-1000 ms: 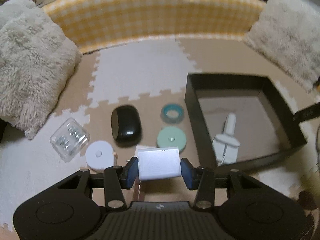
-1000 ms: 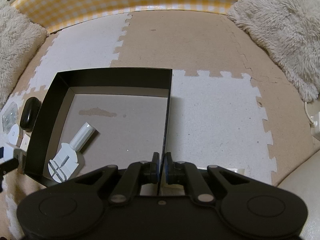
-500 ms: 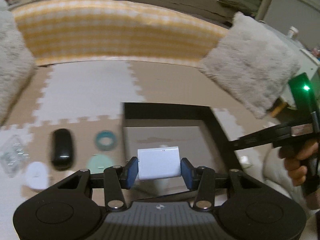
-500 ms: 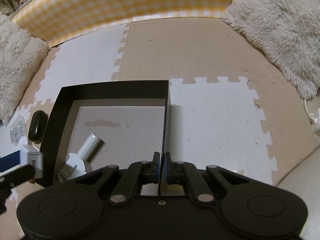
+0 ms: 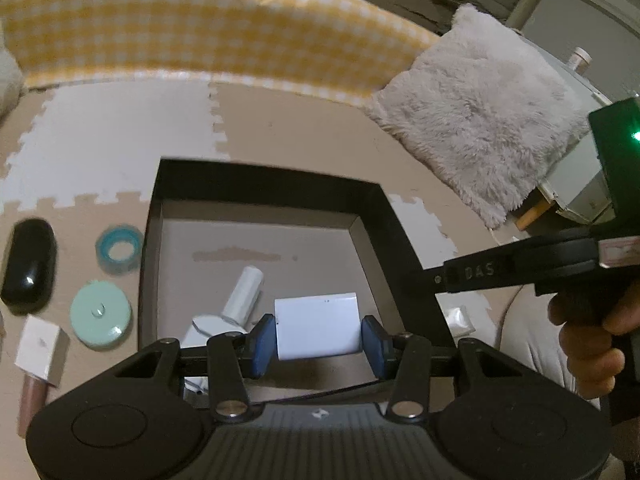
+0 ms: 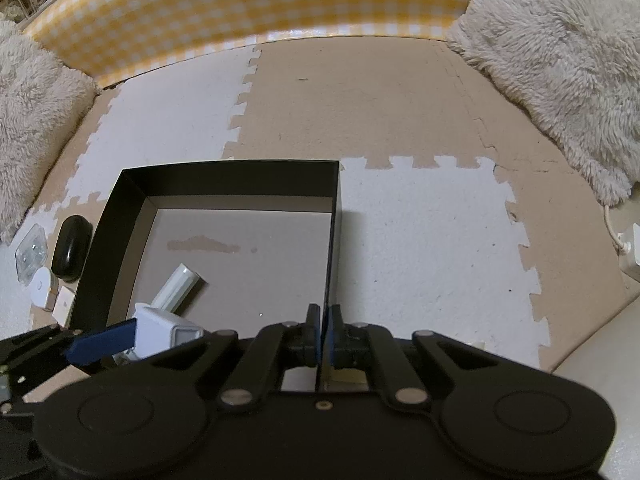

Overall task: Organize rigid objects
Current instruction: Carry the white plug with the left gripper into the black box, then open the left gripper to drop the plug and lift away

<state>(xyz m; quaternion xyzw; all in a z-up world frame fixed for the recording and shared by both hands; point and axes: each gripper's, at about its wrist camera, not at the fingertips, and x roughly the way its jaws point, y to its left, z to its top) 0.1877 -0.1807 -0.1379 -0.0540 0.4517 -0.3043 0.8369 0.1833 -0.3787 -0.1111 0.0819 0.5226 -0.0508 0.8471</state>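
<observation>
My left gripper is shut on a white rectangular block and holds it over the near part of the black open box. The block also shows in the right wrist view, over the box's near left corner. A white tool with a cylindrical handle lies inside the box. My right gripper is shut on the box's right wall. Left of the box lie a black oval case, a blue tape roll, a mint round disc and a small white box.
Foam puzzle mats cover the floor. A yellow checked bolster runs along the back. A fluffy pillow lies at the right, another at the left. A clear plastic case and a white round disc lie left of the box.
My left gripper has carried the white block from beside the box, lifted it, and brought it right and down over the box's inside. The right gripper stays clamped on the box wall.
</observation>
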